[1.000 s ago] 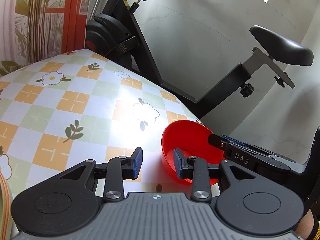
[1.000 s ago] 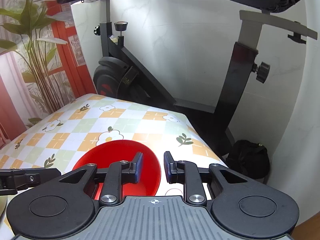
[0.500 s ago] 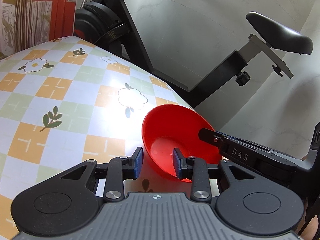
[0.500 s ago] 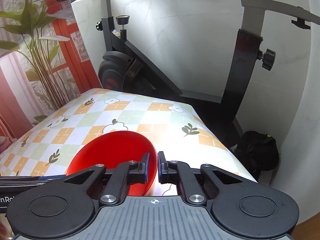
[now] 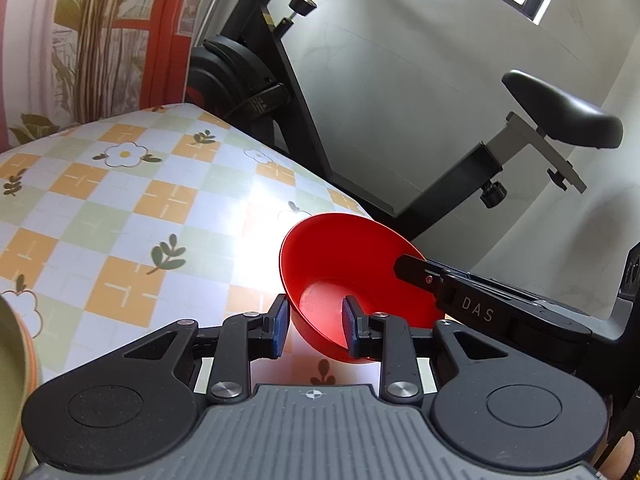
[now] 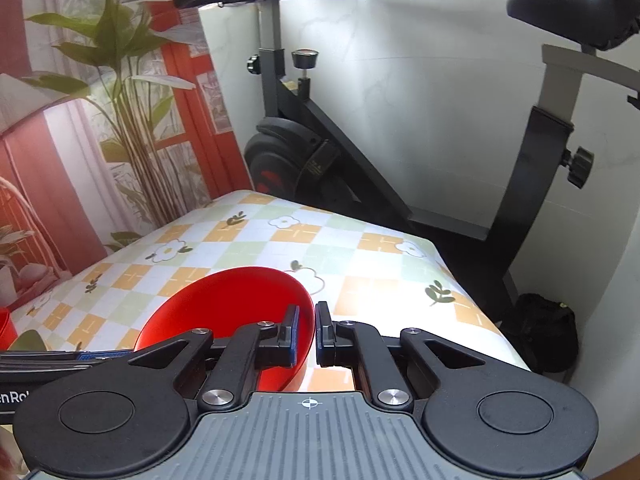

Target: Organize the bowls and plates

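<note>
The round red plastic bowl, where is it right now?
The round red plastic bowl is tilted over the checked tablecloth's right edge, its rim pinched by the right gripper.

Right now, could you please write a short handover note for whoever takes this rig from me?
Right gripper: shut on the rim of the red bowl, which looks tilted and lifted just above the table.
Left gripper: open, fingers either side of the bowl's near rim, not gripping.
A pale dish shows at the left edge of the left wrist view; a second red item at the left edge of the right wrist view.
Done: bowl picked up.
Left: set it with the other dishes.
</note>
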The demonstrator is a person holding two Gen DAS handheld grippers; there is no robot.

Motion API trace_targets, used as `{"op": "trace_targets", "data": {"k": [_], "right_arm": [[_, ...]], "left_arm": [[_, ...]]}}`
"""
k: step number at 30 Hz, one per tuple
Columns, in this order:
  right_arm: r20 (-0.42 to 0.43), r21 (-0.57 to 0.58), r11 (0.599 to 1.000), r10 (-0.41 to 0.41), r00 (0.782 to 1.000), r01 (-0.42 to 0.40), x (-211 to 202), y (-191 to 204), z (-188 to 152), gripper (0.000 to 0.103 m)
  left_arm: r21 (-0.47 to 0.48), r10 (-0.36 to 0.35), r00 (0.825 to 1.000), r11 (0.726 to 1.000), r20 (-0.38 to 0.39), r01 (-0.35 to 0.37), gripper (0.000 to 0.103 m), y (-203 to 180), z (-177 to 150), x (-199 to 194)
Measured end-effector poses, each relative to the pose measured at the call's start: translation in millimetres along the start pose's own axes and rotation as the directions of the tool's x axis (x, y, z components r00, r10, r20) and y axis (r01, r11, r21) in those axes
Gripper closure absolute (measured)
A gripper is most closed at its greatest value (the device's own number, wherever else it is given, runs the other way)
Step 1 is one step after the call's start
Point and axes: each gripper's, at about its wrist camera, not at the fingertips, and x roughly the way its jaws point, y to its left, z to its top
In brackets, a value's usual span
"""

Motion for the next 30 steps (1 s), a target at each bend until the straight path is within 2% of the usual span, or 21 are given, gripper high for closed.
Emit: {"op": "trace_targets", "data": {"k": [9,13,19,22,25,30], "right_arm": [[0.01,-0.098,0.99,0.106,0.994,-0.104,-15,66,15,0.096],[0.006,-0.146,0.976,0.164,0.986,-0.162,-23,99,20,0.096],[0.009,-0.218,0.943,0.26,0.966,-0.251,-34,161,30,0.096],[0.015,-0.246,0.92,0.319,0.948,-0.306,-40,192,41,0.096],[0.018,-0.281,0.893,0.371,0.928,-0.351,-44,226,50,0.096],[0.022,-0.321,0.846,0.455,0.89,-0.425,-48,284,68,0.095]], "left_arm": [[-0.084,0.077,0.988,0.994,0.132,-0.067,0.073,29,4,-63],[-0.139,0.126,0.973,0.985,0.194,-0.1,0.073,44,-1,-92],[-0.211,0.203,0.948,0.965,0.244,-0.153,0.073,69,-3,-130],[-0.254,0.233,0.931,0.953,0.281,-0.162,0.073,86,-1,-156],[-0.288,0.273,0.904,0.941,0.329,-0.179,0.073,101,1,-183],[-0.29,0.34,0.863,0.926,0.372,-0.24,0.073,123,15,-220]]}}
